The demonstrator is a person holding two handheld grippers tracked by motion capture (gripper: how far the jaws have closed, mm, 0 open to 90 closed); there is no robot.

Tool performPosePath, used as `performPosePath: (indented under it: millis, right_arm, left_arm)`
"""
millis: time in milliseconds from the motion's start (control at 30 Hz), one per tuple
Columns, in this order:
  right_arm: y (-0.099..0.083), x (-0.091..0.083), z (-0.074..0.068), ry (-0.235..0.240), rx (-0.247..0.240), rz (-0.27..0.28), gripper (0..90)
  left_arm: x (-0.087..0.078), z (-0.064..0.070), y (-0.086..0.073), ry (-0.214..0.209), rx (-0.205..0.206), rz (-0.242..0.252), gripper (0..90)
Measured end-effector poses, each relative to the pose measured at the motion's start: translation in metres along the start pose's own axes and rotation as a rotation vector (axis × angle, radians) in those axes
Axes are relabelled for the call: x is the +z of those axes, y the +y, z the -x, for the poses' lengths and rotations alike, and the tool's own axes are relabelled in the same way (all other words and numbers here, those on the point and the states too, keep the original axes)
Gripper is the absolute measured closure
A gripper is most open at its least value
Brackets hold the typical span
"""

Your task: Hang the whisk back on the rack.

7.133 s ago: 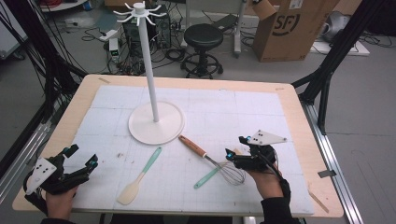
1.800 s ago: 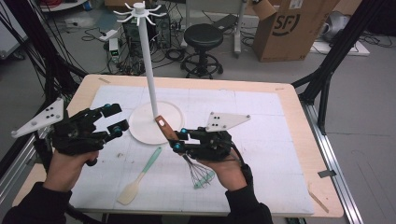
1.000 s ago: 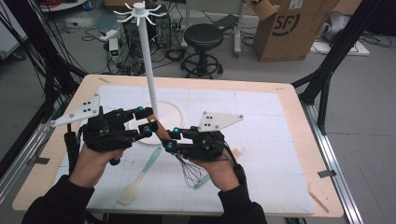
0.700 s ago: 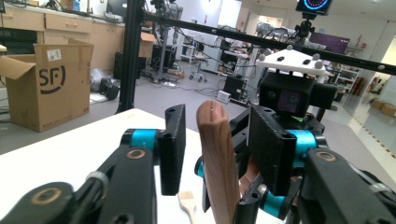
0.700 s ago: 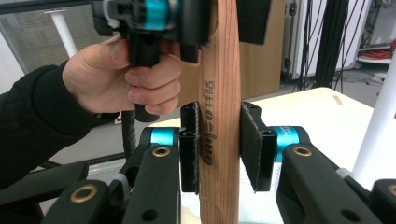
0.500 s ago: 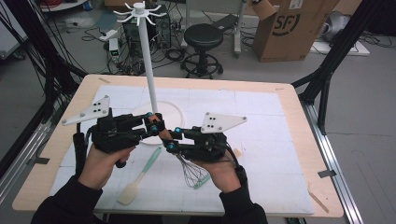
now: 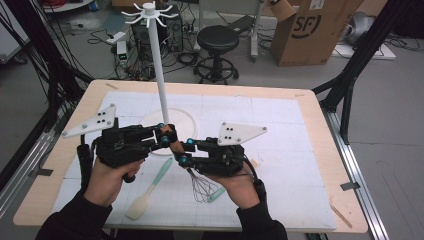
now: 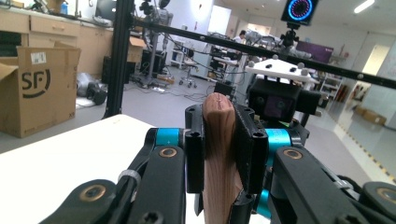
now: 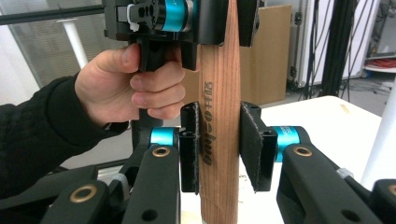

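I have the whisk (image 7: 200, 184) lifted above the table (image 7: 300, 150); my left hand-held gripper (image 7: 164, 135) clamps the top of its wooden handle, my right hand-held gripper (image 7: 184, 151) grasps it lower down, wires hanging below

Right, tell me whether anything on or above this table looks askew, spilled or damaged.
Nothing spilled or broken. One oddity: the whisk is off the table, slanted, its wooden handle clamped by both the left gripper and the right gripper at once. The spatula lies flat; the white stand is upright.
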State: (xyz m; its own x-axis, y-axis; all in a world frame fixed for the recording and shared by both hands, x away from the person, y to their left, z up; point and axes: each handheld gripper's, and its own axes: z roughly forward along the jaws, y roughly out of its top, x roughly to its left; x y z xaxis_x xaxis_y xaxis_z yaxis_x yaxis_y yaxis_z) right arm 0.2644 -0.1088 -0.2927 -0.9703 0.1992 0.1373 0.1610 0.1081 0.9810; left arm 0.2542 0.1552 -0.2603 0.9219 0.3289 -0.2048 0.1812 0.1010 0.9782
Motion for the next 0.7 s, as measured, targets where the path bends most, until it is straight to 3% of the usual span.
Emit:
performPosePath:
  millis: [133,200,333,367,533,700]
  right_arm:
    - [0.001,-0.001,0.001,0.037,0.002,0.007,68.4]
    - [0.0,-0.003,0.0,0.074,-0.02,0.007,53.9]
    - [-0.003,-0.005,0.001,0.128,-0.033,-0.006,48.5]
    - [-0.006,-0.005,0.001,0.157,-0.034,-0.013,47.3]
    - [-0.011,0.003,-0.001,0.241,-0.053,-0.029,51.2]
    - [-0.013,0.011,-0.003,0.269,-0.085,-0.023,59.4]
  left_arm:
    - [0.001,0.004,0.004,-0.023,0.031,-0.012,76.0]
    - [-0.001,0.008,0.009,-0.056,0.058,-0.017,76.1]
    - [-0.005,0.01,0.013,-0.101,0.069,-0.015,76.2]
    - [-0.007,0.011,0.015,-0.133,0.078,-0.009,76.3]
    - [-0.009,0.013,0.018,-0.169,0.076,0.013,76.5]
    - [-0.012,0.013,0.019,-0.194,0.053,0.047,76.5]
